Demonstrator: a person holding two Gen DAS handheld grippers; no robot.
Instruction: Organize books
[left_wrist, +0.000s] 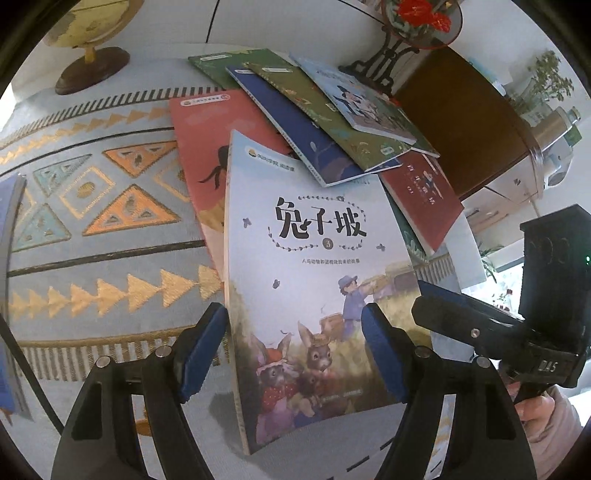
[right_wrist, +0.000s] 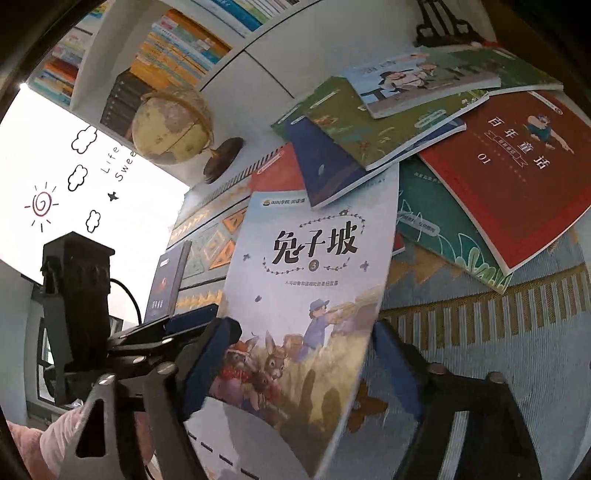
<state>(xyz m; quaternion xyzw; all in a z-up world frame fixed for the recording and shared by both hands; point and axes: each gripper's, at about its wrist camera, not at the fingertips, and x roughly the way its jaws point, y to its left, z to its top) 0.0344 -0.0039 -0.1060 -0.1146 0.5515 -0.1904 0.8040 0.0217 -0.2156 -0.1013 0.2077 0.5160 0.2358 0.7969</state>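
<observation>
Left gripper (left_wrist: 295, 350): its blue pads bracket the near end of the rabbit book (left_wrist: 314, 280), one on each side edge; the pads appear to press on both edges, so the claw reads as clamped across the book's width.
Rabbit book: pale-blue cover with two rabbits, raised off the patterned rug (left_wrist: 103, 229) at its near end, its far end under the dark-blue book (left_wrist: 295, 136).
Right gripper (right_wrist: 306, 358): its left pad lies against the book's left edge; its right pad stands just clear of the right edge. Claw apart, with the book between.
Book pile (right_wrist: 424, 147): red, teal, green and pale books overlapping, far right of the rabbit book.
Step in hand: one book apparently being lifted out of the scattered pile.
Next move: likely calls for drawing the far end free without dragging the dark-blue book.
Long axis: runs near to far; title end points far, rabbits near.
</observation>
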